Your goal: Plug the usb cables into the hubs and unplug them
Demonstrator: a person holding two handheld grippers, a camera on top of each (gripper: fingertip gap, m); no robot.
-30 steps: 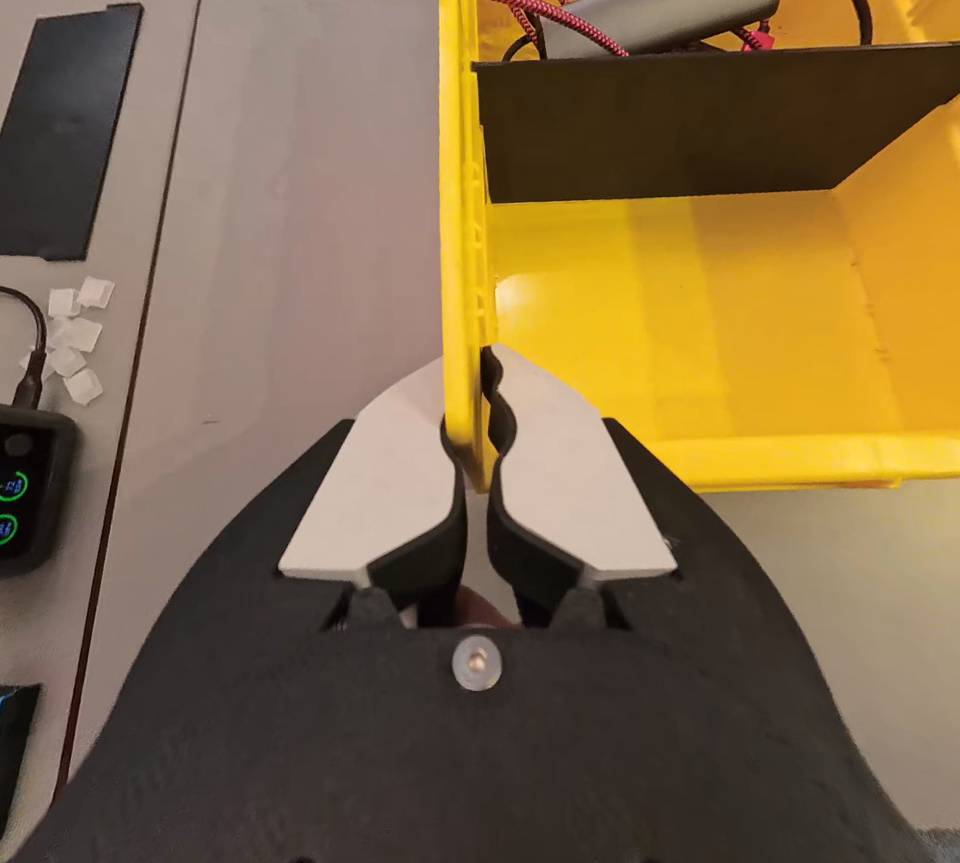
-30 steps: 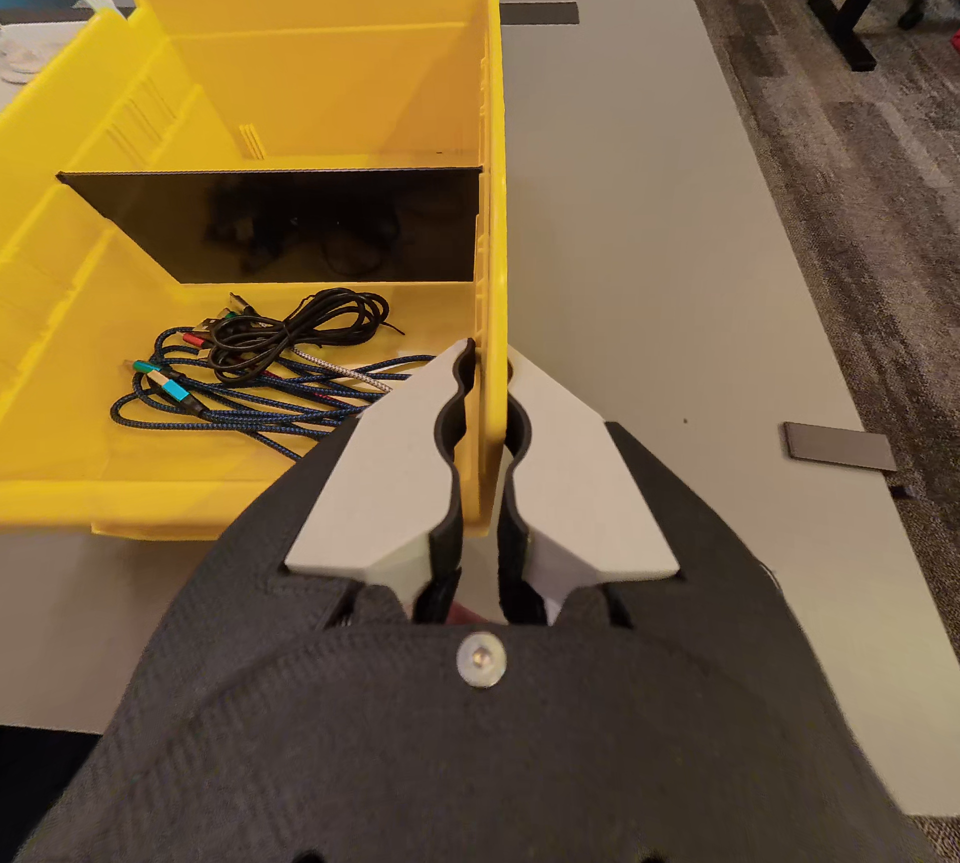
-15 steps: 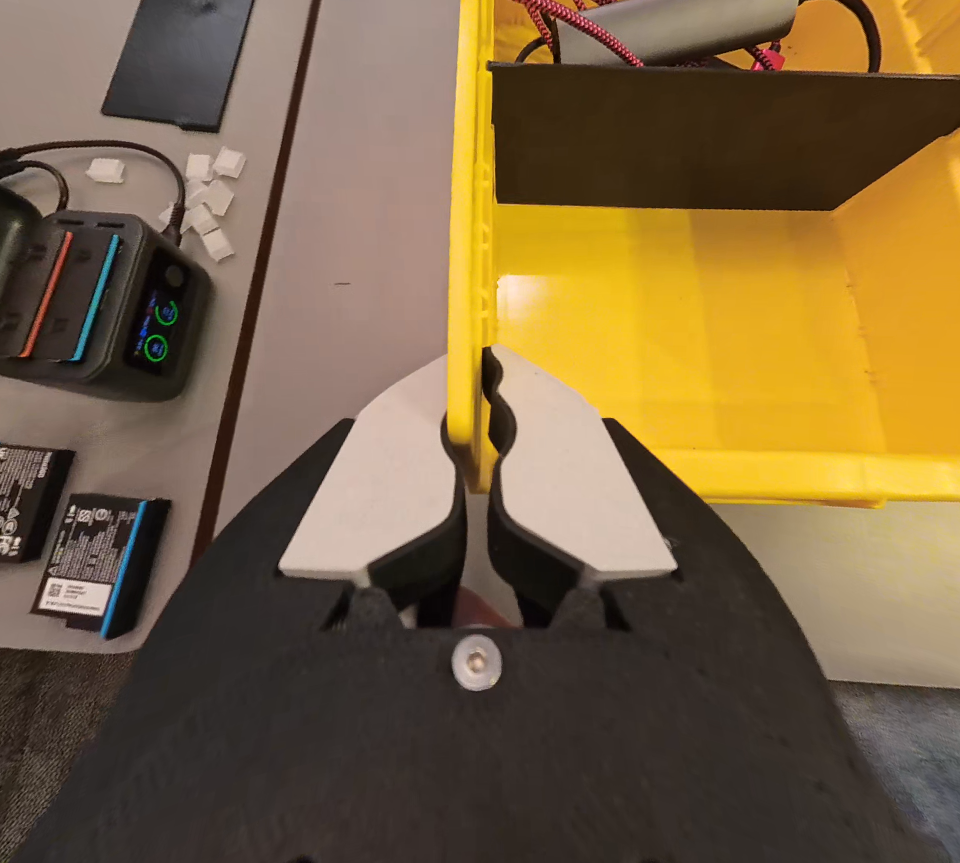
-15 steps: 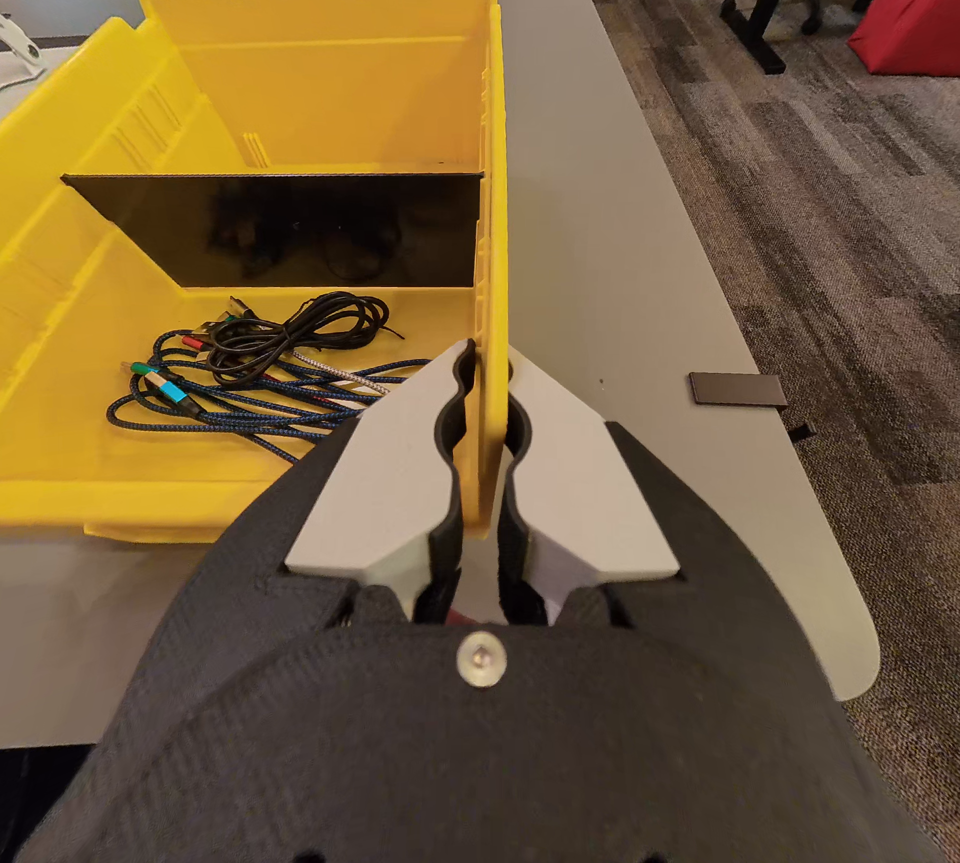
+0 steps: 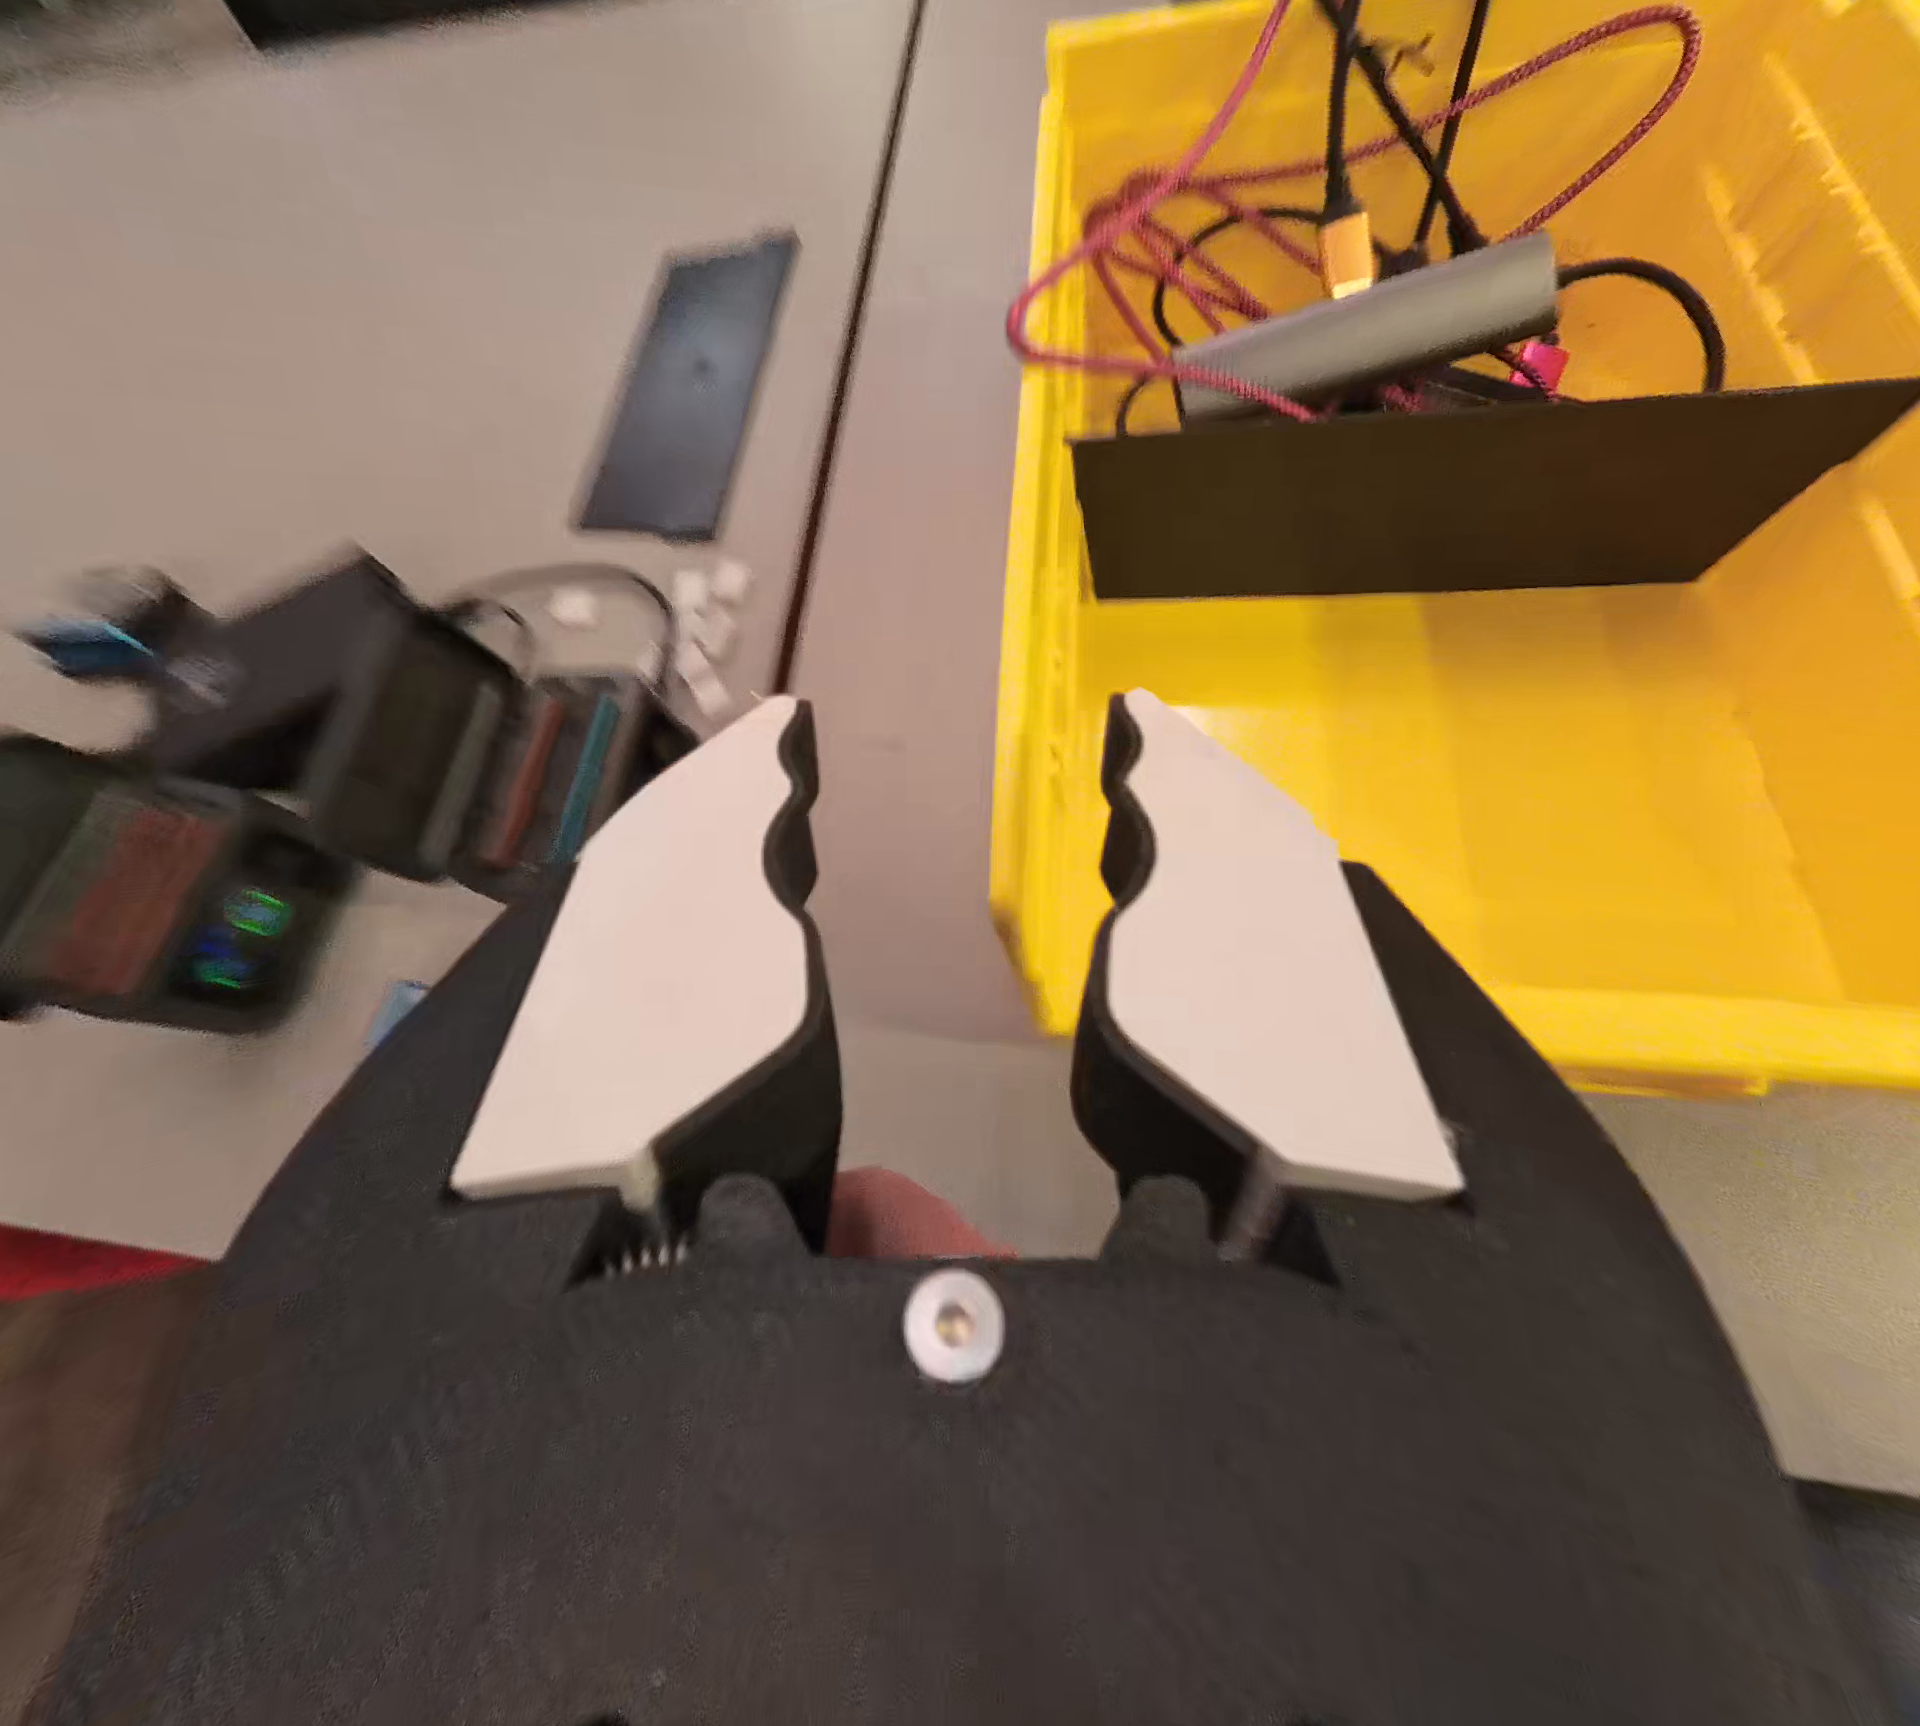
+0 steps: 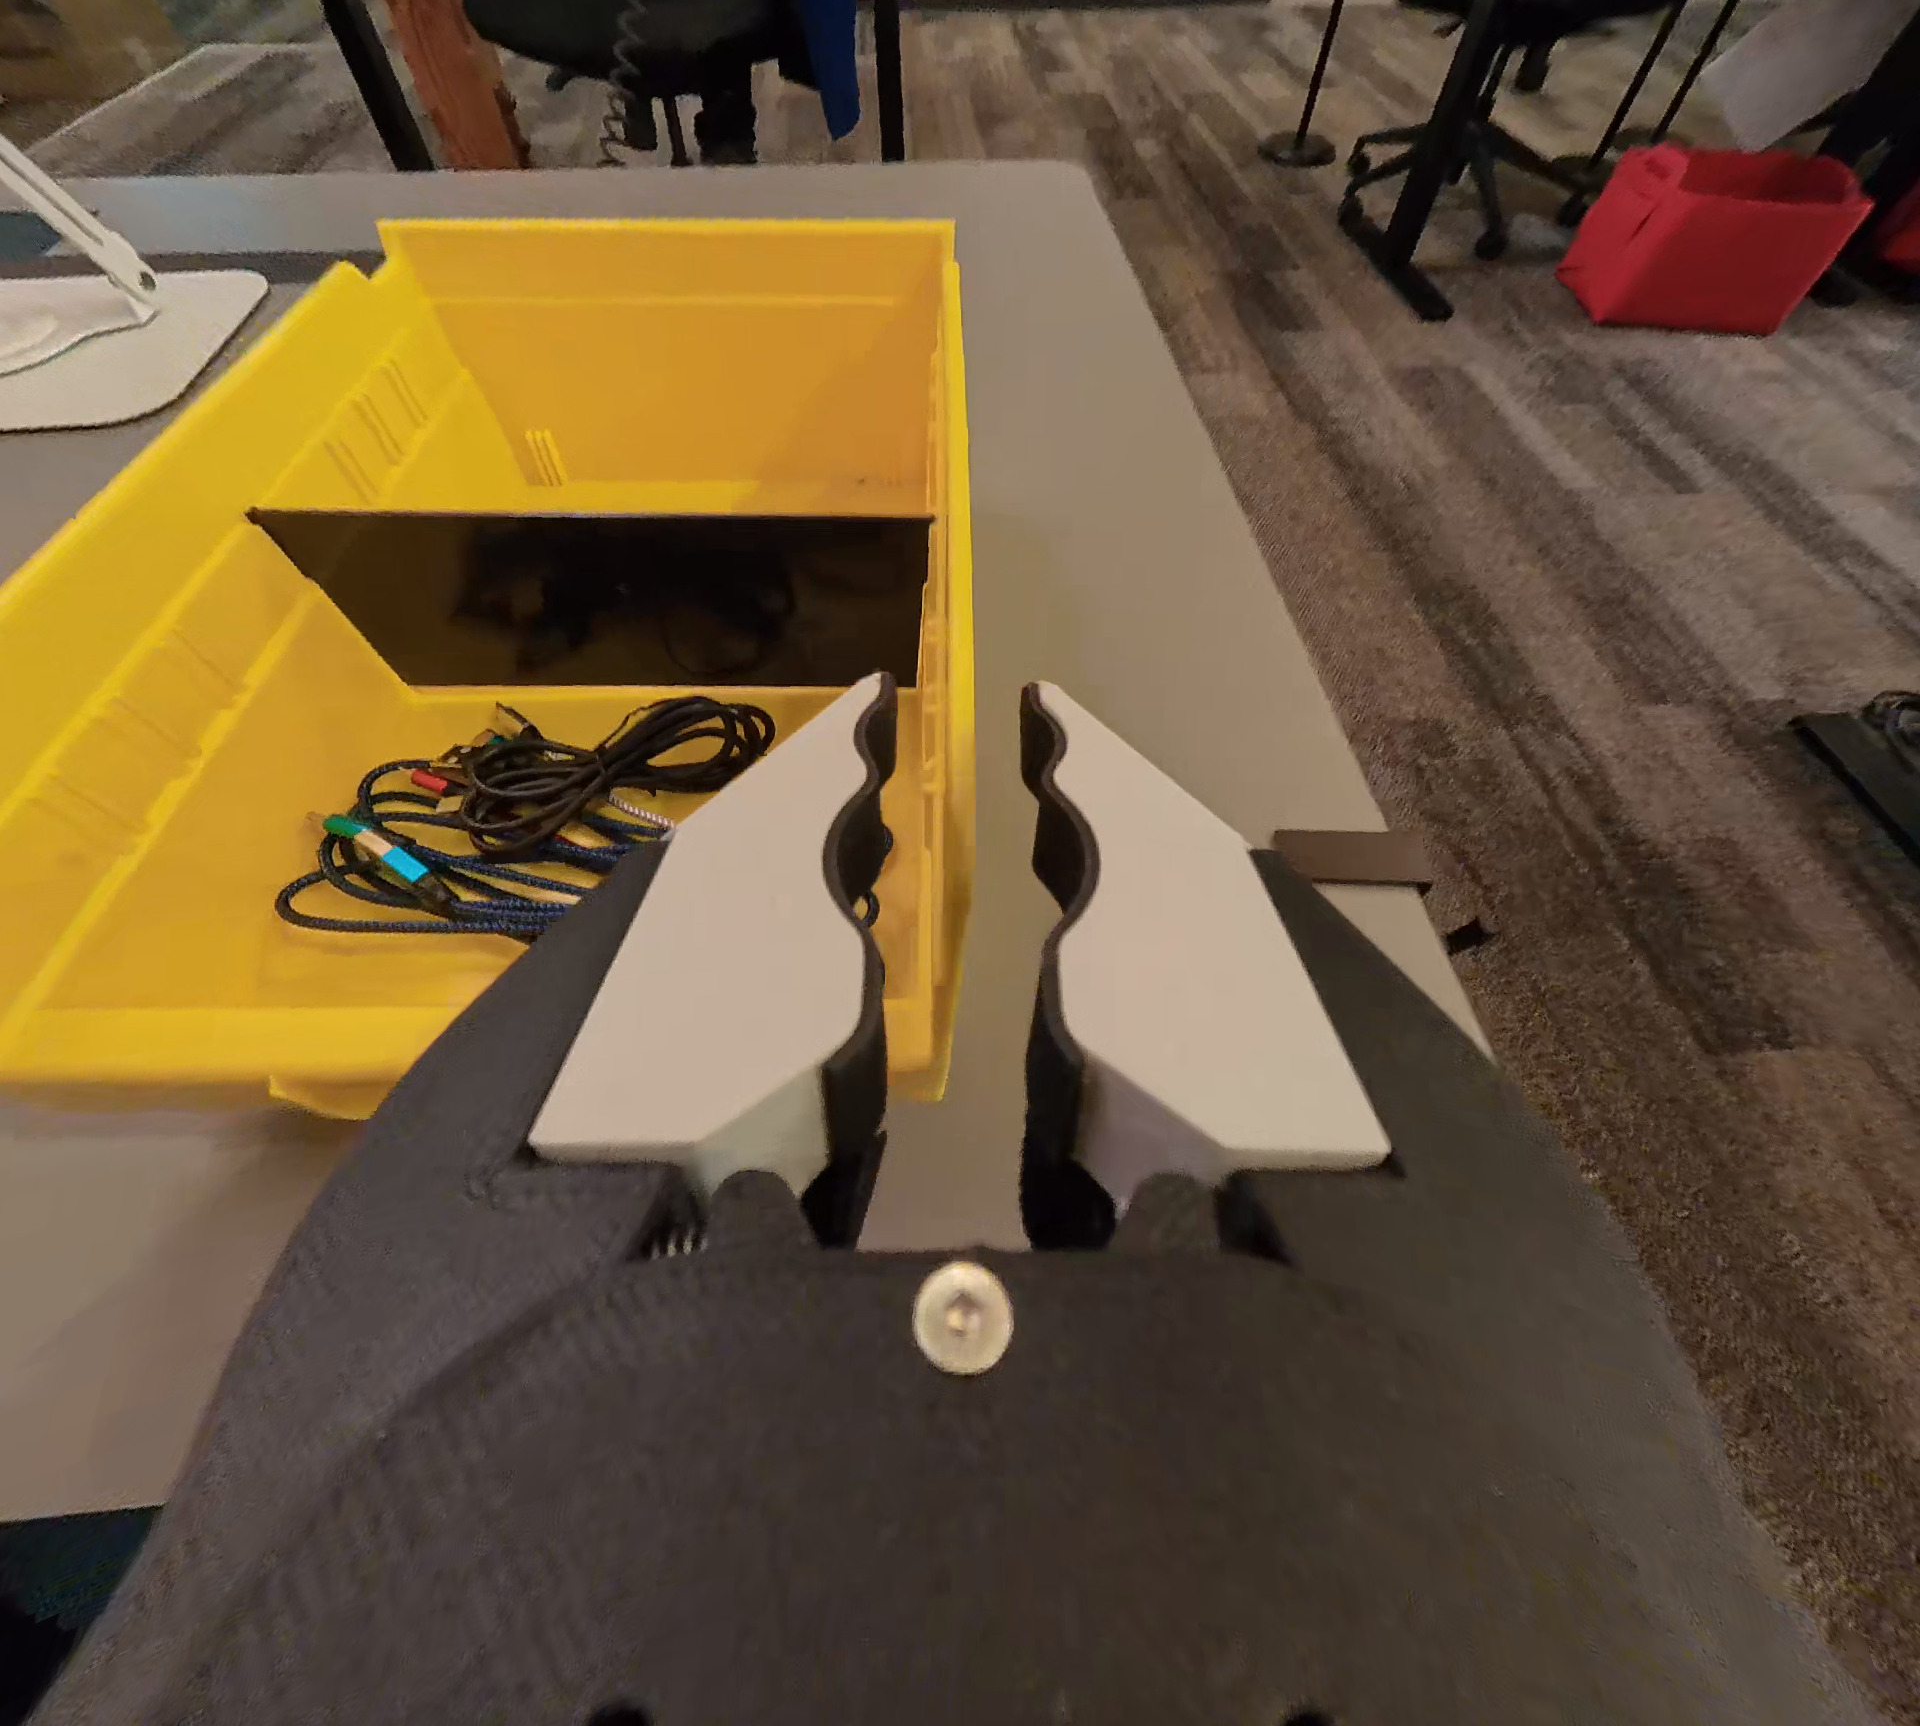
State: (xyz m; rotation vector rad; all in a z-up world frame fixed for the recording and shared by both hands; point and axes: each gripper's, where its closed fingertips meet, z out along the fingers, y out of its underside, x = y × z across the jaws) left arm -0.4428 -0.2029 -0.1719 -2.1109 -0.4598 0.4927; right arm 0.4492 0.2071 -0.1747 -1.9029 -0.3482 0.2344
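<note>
In the left wrist view a yellow bin [image 5: 1023, 596] with a black divider [image 5: 1455, 492] holds a grey USB hub [image 5: 1382, 326] in its far section, with red braided and black cables [image 5: 1226, 253] tangled on it and an orange plug in it. My left gripper [image 5: 961, 726] is open and empty, just left of the bin's wall. In the right wrist view another yellow bin [image 6: 951, 637] holds coiled blue and black USB cables [image 6: 520, 814] in its near section. My right gripper [image 6: 956, 700] is open and empty above that bin's right wall.
Left of the left bin lie a black battery charger [image 5: 343, 772], small white pieces [image 5: 707, 616] and a black flat panel [image 5: 691, 383]. A black strip [image 6: 1351, 855] lies near the table's right edge; beyond it are carpet, chairs and a red bag [image 6: 1714, 242]. My hands' fingertips stand some 100 cm from each other. It is some 15 cm from my left tips to the black battery charger [image 5: 343, 772].
Both grippers have opened and let go of the bin walls they were clamped on. Both have lifted and pulled back; the left one swung left, blurring its view.
</note>
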